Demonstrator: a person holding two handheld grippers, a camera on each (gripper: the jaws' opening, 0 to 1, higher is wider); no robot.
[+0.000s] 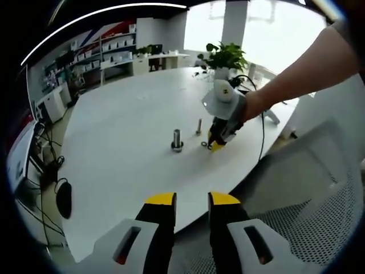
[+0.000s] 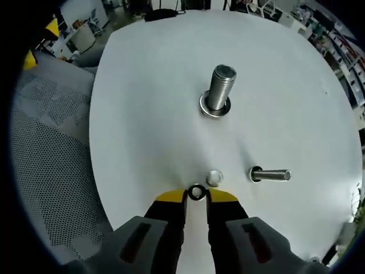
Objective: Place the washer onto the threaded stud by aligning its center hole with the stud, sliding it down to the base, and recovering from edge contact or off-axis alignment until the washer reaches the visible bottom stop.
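Washer [image 2: 197, 192] between right claw [image 2: 197, 197] tips near table [image 2: 148, 103]; left claw [image 1: 192, 200] narrowly apart, empty.

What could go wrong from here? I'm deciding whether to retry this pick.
1. The right tool meets the dark washer only at its yellow tips, with the washer flat on the white table; it may slip out when lifted.
2. A pale washer lies right beside it and could get nudged or picked up too.
3. The large threaded stud already has a washer at its base, so the bottom stop may be misjudged.
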